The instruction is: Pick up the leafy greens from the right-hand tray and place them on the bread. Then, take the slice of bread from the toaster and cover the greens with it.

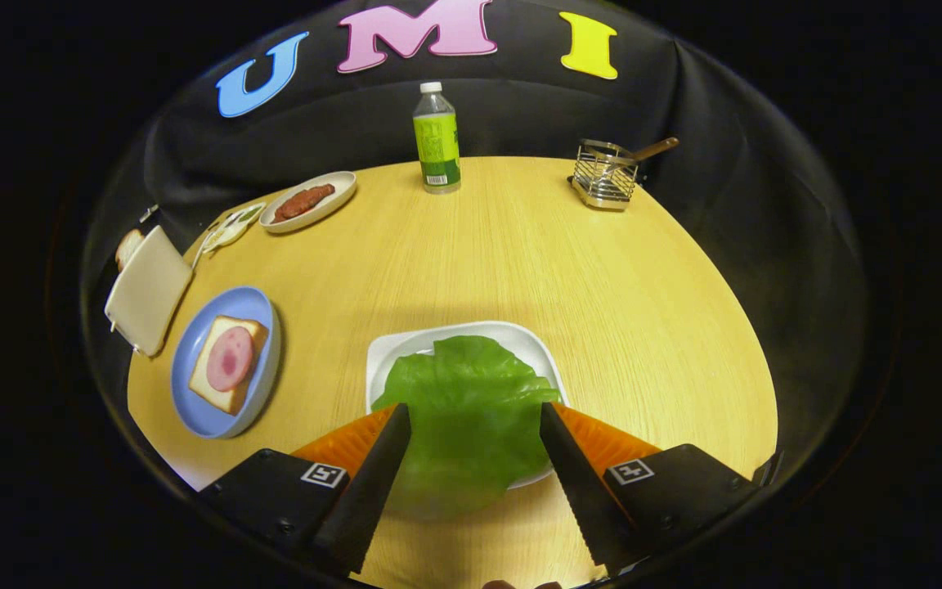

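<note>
One leafy green [471,417] is lying on one white tray [405,348], sitting between the gripper [475,413] fingers, which are standing apart. One bread slice [230,364] is resting on one blue plate [193,376] beside one toaster [146,290] on the worktop [520,254].

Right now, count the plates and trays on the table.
3: white tray under the lettuce between the open tool's fingers; blue plate with bread; oval dish near the bottle.

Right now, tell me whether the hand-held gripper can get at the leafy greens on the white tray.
Probably yes. The hand-held gripper is open, its fingers either side of the leafy greens on the white tray, with nothing in between.
</note>
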Tool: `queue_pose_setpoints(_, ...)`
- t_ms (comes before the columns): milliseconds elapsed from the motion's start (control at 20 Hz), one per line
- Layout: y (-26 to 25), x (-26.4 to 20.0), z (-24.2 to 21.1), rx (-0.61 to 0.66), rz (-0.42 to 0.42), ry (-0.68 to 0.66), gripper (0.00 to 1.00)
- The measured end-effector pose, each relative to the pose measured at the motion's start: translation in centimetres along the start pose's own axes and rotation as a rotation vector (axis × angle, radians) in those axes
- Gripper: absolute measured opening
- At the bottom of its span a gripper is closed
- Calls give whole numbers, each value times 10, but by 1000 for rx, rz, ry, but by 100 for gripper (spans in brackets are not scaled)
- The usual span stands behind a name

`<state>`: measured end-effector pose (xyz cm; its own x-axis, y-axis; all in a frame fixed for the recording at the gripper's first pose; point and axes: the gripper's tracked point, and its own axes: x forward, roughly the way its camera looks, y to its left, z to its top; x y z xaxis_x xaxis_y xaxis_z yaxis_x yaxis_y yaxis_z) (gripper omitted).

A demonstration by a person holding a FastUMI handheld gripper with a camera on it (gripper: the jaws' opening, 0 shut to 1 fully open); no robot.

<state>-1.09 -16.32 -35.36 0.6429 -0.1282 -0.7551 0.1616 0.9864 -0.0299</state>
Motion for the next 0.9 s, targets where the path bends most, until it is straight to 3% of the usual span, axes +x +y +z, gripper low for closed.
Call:
queue_pose_setpoints(400,9,8,-9,-35,12,64,96)
queue_pose_setpoints(550,12,9,-8,-55,37,94,77)
queue_pose_setpoints(650,13,9,-8,-57,46,106,51)
queue_pose_setpoints(700,8,11,-7,-72,36,105,51)
queue_pose_setpoints(800,7,9,-4,-27,36,102,14)
queue_pose_setpoints(900,8,10,-7,-15,65,112,9)
